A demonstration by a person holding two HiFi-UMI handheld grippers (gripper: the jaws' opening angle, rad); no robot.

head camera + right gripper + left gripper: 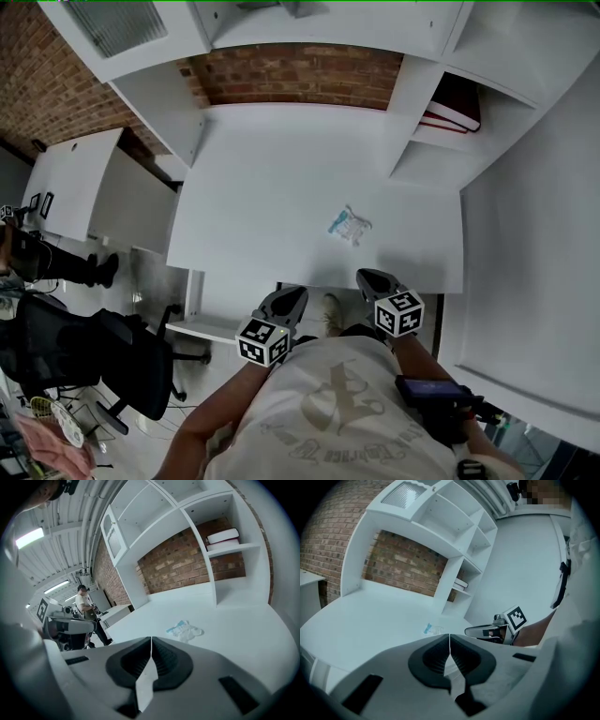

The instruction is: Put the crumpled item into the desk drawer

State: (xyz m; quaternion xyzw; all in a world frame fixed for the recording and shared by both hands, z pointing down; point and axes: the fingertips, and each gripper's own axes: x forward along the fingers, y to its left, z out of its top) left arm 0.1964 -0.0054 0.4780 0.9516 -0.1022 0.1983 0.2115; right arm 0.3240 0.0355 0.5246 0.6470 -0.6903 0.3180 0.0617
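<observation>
The item (350,225) lies on the desk (262,187), toward its right. The left gripper (292,297) and right gripper (368,279) are at its near edge.

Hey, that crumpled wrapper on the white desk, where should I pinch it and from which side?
Probably best to pinch the puffed-up white part of the crumpled wrapper, not its flat blue edge. It lies low on the desk, so come steeply from above on the near side with the right gripper, which sits closest. Its jaws are shut now, so open them first.
</observation>
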